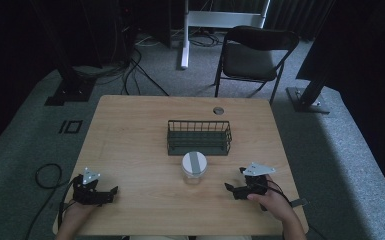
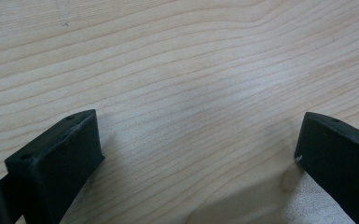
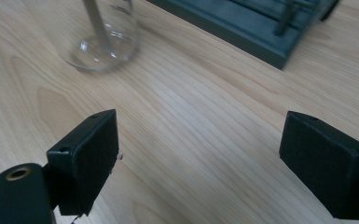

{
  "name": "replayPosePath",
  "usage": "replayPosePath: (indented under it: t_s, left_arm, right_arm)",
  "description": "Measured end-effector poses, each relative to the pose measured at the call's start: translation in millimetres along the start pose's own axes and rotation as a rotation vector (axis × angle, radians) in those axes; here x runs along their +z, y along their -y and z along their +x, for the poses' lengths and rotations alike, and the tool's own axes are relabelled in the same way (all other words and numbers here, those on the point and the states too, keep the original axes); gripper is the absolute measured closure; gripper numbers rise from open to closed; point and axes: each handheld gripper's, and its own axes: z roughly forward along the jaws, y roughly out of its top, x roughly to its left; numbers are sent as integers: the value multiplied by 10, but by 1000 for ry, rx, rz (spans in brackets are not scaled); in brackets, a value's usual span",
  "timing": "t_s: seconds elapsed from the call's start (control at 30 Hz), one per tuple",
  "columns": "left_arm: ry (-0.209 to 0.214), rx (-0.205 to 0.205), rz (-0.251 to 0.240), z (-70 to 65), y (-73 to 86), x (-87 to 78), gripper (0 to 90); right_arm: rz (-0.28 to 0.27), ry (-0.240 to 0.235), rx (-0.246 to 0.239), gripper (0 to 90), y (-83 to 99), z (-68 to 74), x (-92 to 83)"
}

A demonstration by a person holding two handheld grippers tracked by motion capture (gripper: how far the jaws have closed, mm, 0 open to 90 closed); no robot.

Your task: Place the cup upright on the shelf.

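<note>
Left gripper [image 1: 111,193] jaws spread, right gripper [image 1: 232,181] jaws spread, both low

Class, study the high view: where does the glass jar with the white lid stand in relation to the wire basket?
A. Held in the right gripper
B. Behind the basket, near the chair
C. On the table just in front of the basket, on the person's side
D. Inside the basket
C: the glass jar stands upright on the table, just outside the near wall of the wire basket, between the two grippers and held by neither.

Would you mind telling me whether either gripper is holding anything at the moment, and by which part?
Nothing is held. The left gripper and right gripper both have open jaws over bare table; the jar stands apart.
</note>
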Motion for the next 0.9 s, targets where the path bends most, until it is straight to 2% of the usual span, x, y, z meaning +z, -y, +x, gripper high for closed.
replayPosePath:
  t_s: [0.73, 0.9]
  left_arm:
    - [0, 0, 0, 0, 0, 0, 6]
    - [0, 0, 0, 0, 0, 0, 6]
  right_arm:
    - [-39, -100, -52, 115, -195, 298, 244]
    - [-39, -114, -79, 115, -225, 369, 299]
